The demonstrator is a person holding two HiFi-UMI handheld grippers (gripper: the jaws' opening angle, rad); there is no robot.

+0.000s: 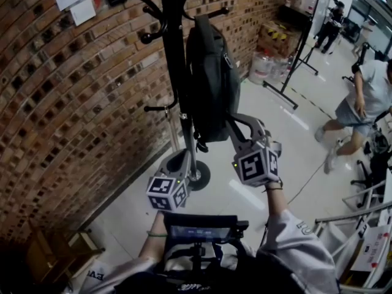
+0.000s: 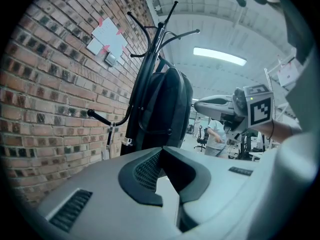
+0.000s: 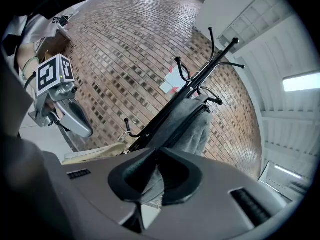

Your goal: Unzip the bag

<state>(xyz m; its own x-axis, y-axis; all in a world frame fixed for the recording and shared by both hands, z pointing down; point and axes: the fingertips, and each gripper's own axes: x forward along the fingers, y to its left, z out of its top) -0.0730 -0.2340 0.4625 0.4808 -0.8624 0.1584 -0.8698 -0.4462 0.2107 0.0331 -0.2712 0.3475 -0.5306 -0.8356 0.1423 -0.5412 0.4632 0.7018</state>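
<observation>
A dark grey backpack (image 1: 211, 72) hangs from a black coat stand (image 1: 174, 54) against the brick wall. My right gripper (image 1: 232, 123) reaches up to the bag's lower right corner. In the right gripper view a fold of grey bag cloth (image 3: 149, 181) sits between the nearly closed pads of that gripper (image 3: 157, 156), and the backpack (image 3: 192, 129) rises above them. My left gripper (image 1: 174, 162) hangs lower, beside the stand's pole and apart from the bag. Its jaws (image 2: 161, 151) meet at the tips with nothing between them. No zip pull shows in any view.
The stand's round base (image 1: 200, 175) rests on the pale floor just right of my left gripper. A brick wall (image 1: 73, 103) runs along the left. A person (image 1: 361, 103) walks at the right. Water bottles (image 1: 263, 66) stand behind the stand, and a white rack (image 1: 361, 237) is at the lower right.
</observation>
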